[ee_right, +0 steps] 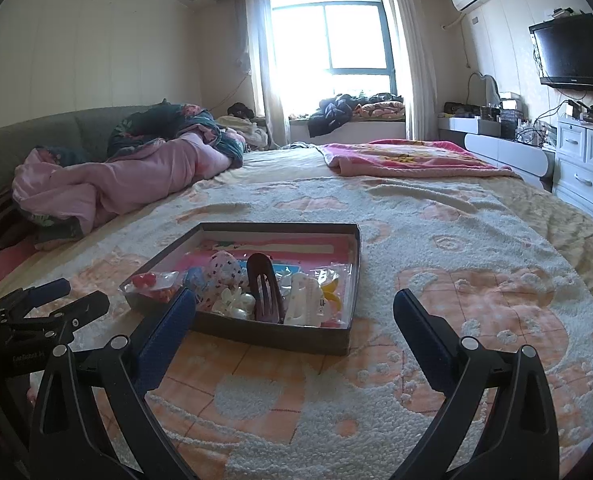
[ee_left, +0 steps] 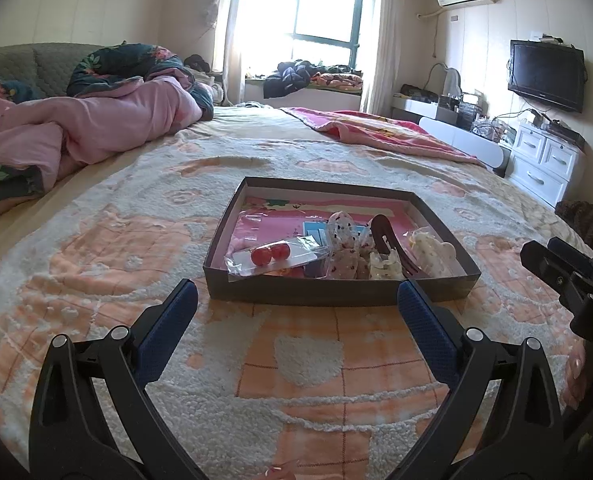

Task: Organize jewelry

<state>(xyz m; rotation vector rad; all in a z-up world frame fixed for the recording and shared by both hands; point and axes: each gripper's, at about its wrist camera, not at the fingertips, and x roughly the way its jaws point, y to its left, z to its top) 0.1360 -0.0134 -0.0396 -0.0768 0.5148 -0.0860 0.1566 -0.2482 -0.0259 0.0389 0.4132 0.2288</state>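
Note:
A shallow dark cardboard box (ee_left: 256, 292) (ee_right: 280, 338) lies on the bed. It holds hair accessories: a clear bag with two red beads (ee_left: 268, 255) (ee_right: 144, 280), a dotted fabric bow (ee_left: 342, 240) (ee_right: 224, 270), a dark brown hair clip (ee_left: 384, 232) (ee_right: 264, 284), and white clips (ee_left: 432, 254) (ee_right: 304, 296). My left gripper (ee_left: 296, 300) is open and empty just in front of the box. My right gripper (ee_right: 294, 312) is open and empty at the box's near right corner. Each gripper shows at the edge of the other's view.
The bed is covered by a fluffy cream and orange blanket (ee_left: 296, 364) (ee_right: 456, 320). A pink quilt (ee_left: 96, 128) is heaped at the left, a pink blanket (ee_right: 408, 160) at the far right. White drawers (ee_right: 584, 164) and a TV stand beyond the bed.

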